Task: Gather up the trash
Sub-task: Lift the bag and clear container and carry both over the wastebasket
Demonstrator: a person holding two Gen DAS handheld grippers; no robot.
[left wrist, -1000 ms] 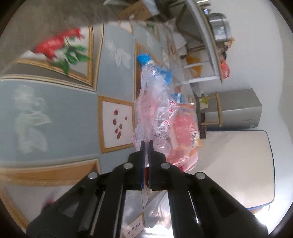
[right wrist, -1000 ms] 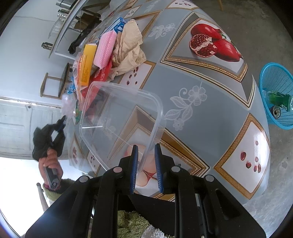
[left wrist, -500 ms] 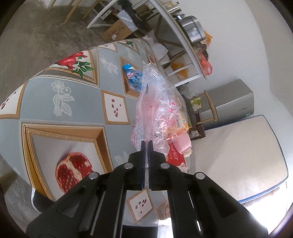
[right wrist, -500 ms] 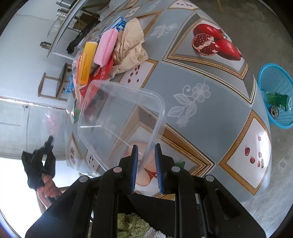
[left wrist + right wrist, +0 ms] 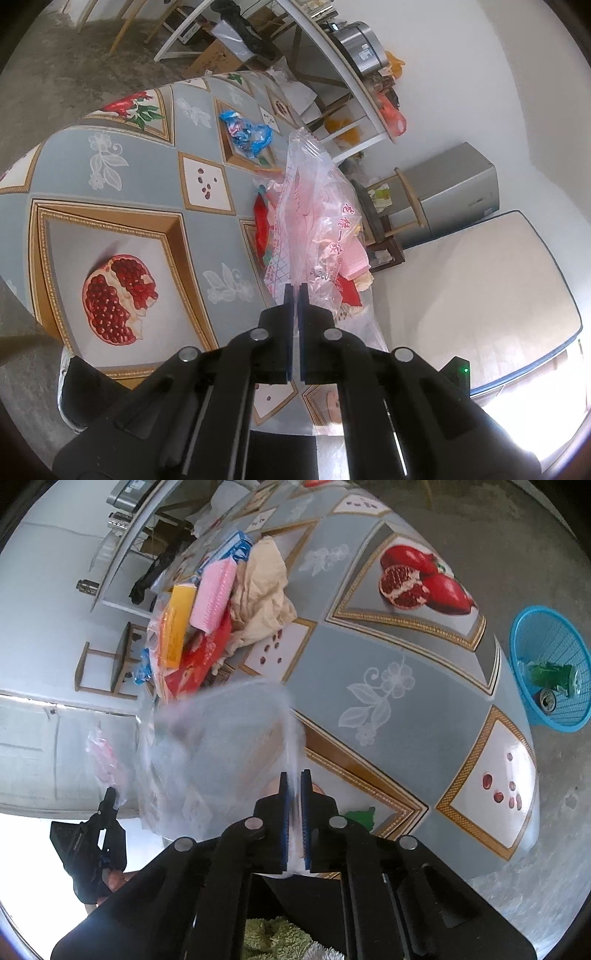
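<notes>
Left gripper [image 5: 295,288] pinches plastic bag [image 5: 314,206] above table [image 5: 110,177]; right gripper [image 5: 294,775] clamps clear container [image 5: 218,738] rim.

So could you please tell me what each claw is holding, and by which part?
Left claw: clear printed plastic bag, pinched at its edge. Right claw: clear plastic container, by its rim.

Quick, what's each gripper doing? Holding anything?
Left gripper: shut on the plastic bag.
Right gripper: shut on the rim of the clear container.
</notes>
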